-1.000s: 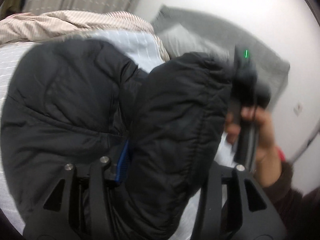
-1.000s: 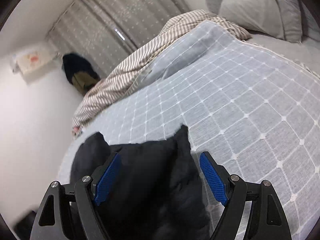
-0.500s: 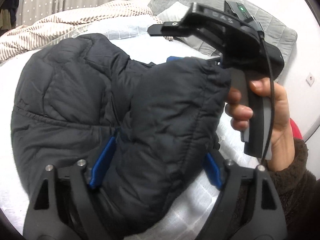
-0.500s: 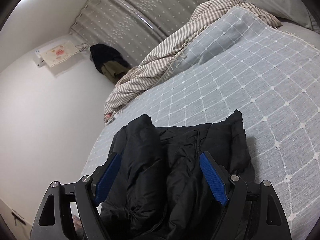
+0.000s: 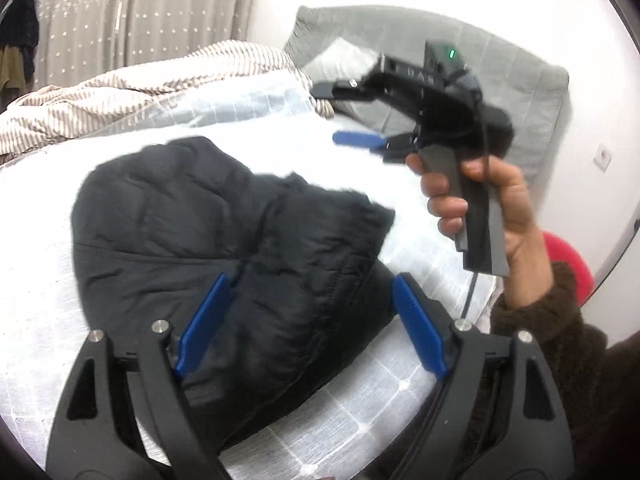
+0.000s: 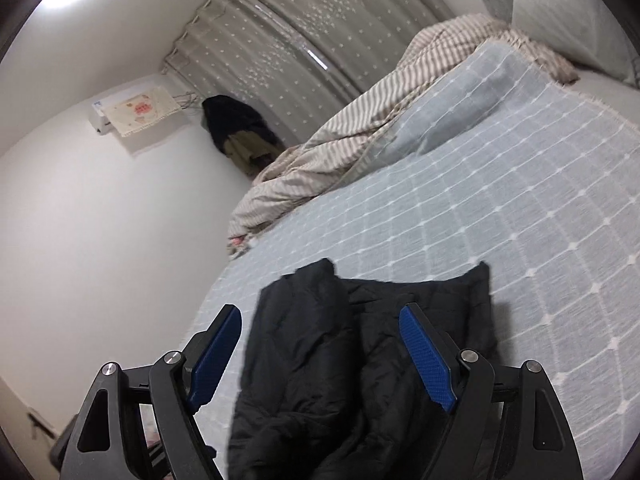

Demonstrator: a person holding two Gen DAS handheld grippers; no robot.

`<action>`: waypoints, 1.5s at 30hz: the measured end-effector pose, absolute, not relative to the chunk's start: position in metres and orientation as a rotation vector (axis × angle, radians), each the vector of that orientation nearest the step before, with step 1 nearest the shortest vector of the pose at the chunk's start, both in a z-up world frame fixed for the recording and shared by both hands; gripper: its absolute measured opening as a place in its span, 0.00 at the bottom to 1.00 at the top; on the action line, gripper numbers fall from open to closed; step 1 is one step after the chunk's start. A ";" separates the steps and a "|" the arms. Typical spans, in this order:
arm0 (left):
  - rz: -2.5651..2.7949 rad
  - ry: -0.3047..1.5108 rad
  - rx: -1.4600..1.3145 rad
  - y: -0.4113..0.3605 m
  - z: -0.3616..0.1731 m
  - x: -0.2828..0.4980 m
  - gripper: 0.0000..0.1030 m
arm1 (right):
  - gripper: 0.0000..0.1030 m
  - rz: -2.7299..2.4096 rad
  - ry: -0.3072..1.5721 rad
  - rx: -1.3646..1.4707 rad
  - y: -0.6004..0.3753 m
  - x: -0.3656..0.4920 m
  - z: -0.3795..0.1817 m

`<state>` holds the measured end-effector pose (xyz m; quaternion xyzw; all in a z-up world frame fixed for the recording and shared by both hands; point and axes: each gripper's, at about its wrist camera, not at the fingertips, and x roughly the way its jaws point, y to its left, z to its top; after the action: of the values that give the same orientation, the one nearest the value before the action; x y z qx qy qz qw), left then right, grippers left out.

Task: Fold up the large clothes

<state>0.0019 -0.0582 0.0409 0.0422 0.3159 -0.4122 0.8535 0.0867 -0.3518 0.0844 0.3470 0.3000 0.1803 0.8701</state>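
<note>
A black puffer jacket (image 5: 200, 220) lies bunched and folded on the checked bed cover (image 5: 412, 184). My left gripper (image 5: 310, 284) hovers above the jacket's near edge. Its jaws are opening, and the blue pads stand clear of the fabric, which only shows below the gap. In the left wrist view a hand (image 5: 492, 200) holds my right gripper (image 5: 328, 114) above the bed beyond the jacket, its fingers apart and empty. The right wrist view shows the jacket (image 6: 320, 360) under the open right gripper (image 6: 322, 312), with no pad touching it.
A striped duvet (image 6: 360, 128) is heaped along the bed's far side, with grey pillows (image 5: 520, 92) against the wall. Curtains (image 6: 320, 20) hang behind. Dark clothes (image 6: 236, 128) hang in the corner. A red object (image 5: 568, 256) sits behind the brown sleeve (image 5: 560, 340).
My left gripper opened, let go of the jacket fold and drew back upward. The fold dropped flat onto the bed. My right gripper lifted away from the jacket, still open.
</note>
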 end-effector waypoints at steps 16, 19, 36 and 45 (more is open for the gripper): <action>-0.643 0.708 -0.176 0.003 -0.002 0.071 0.82 | 0.09 0.477 0.831 0.402 -0.240 0.162 0.102; -0.675 0.714 -0.163 -0.010 -0.006 0.069 0.82 | 0.09 0.386 0.709 0.340 -0.254 0.111 0.119; -0.759 0.785 -0.108 -0.051 -0.042 0.074 0.82 | 0.83 0.109 0.853 0.825 -0.413 0.038 -0.001; -0.734 0.793 -0.092 -0.053 -0.046 0.080 0.83 | 0.84 0.326 0.965 0.984 -0.384 0.092 -0.001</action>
<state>0.0798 -0.0534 -0.0465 -0.0437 0.3774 -0.3493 0.8565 0.0923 -0.3841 -0.0011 0.4520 0.4430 0.1497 0.7596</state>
